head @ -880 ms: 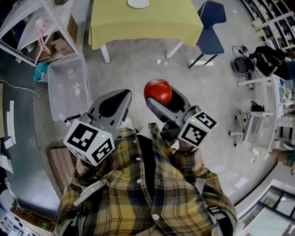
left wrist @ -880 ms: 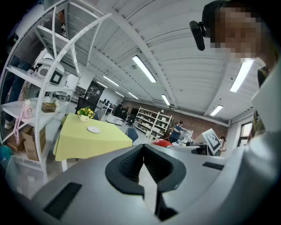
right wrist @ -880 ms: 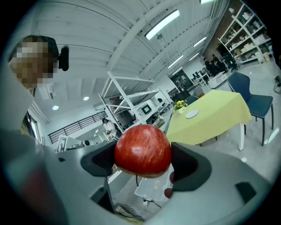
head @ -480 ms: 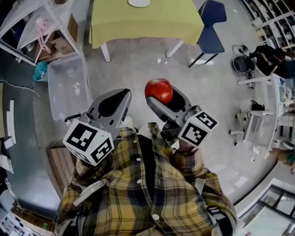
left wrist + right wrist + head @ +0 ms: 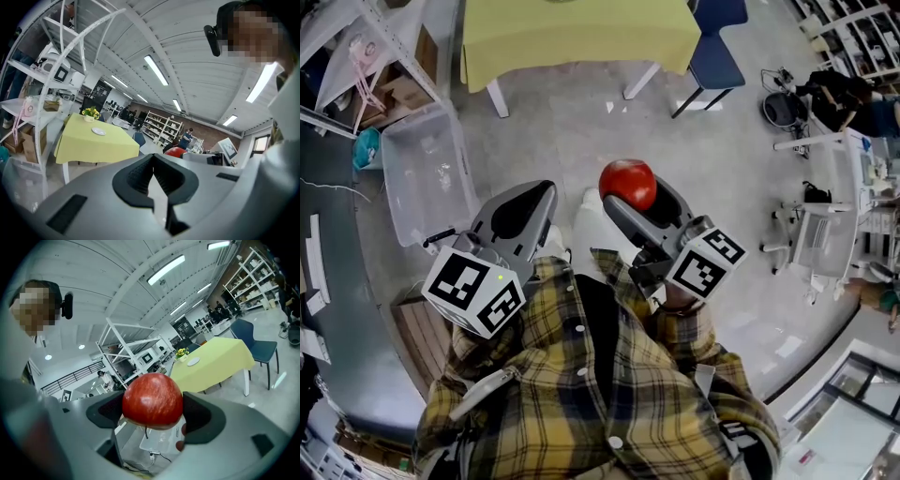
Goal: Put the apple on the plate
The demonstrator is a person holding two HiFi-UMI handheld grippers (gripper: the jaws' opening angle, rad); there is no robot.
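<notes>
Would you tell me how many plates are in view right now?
1. A white plate lies on the yellow table, near the flower pot, and shows in both gripper views. The head view cuts off the table's far part, so more could be hidden.

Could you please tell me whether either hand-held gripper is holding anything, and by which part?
The right hand-held gripper holds the apple by its two opposite sides. The left hand-held gripper is shut and empty.

Before me a yellow table (image 5: 581, 33); a blue chair (image 5: 717, 58) just beside it; a clear bin (image 5: 427, 173) nearer, on my left.
</notes>
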